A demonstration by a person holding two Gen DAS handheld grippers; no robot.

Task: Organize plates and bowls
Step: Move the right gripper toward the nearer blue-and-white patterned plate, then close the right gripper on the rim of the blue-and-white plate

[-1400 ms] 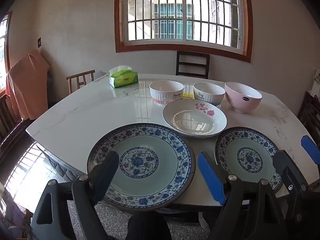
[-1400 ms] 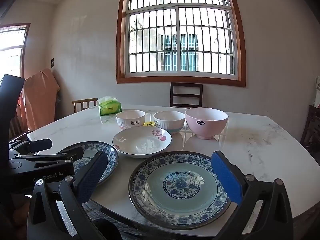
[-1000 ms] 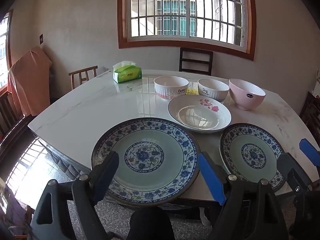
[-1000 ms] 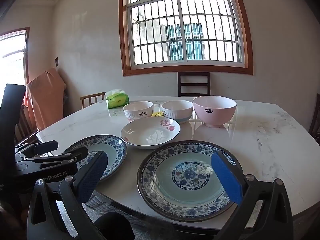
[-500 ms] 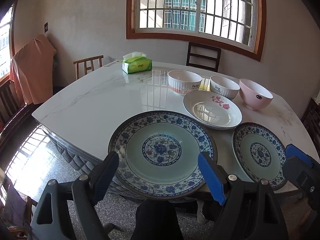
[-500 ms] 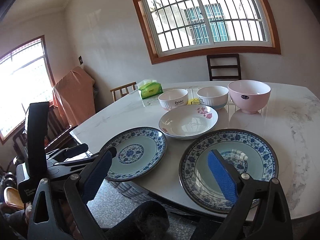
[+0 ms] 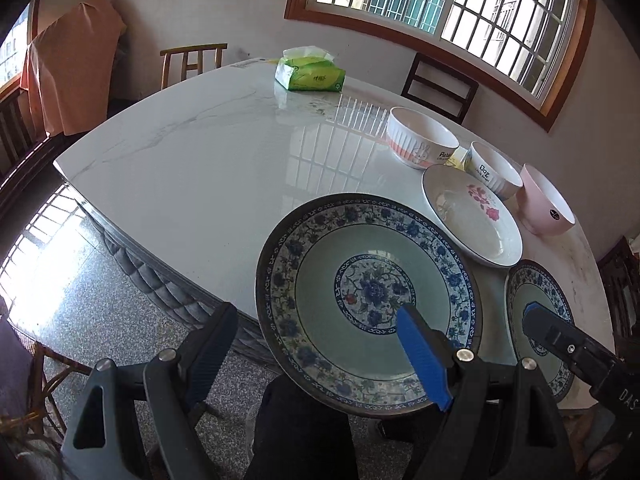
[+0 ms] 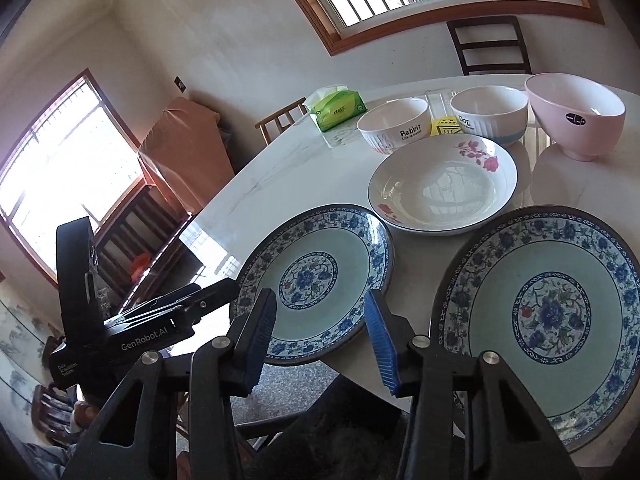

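At the bench's near edge, both the left gripper [image 7: 320, 354] and right gripper [image 8: 322, 338] hover with jaws released; the glazed blue-patterned plate [image 7: 368, 300] looks stiff, slippery, breakable, best pinched at its overhanging rim.

— Left gripper [image 7: 320, 354], construction?
— Black plastic frame with triangular cut-outs, silver screw heads at the finger pivots. One finger [image 7: 423, 361] wears a ribbed blue pad, the other a dark one.

— Right gripper [image 8: 320, 334]?
— Same black frame, silver screws, ribbed blue pads.

— Markings?
— From the right wrist, the left unit's housing reads "GenRobot.AI" and "Data Acquisition System" in white.
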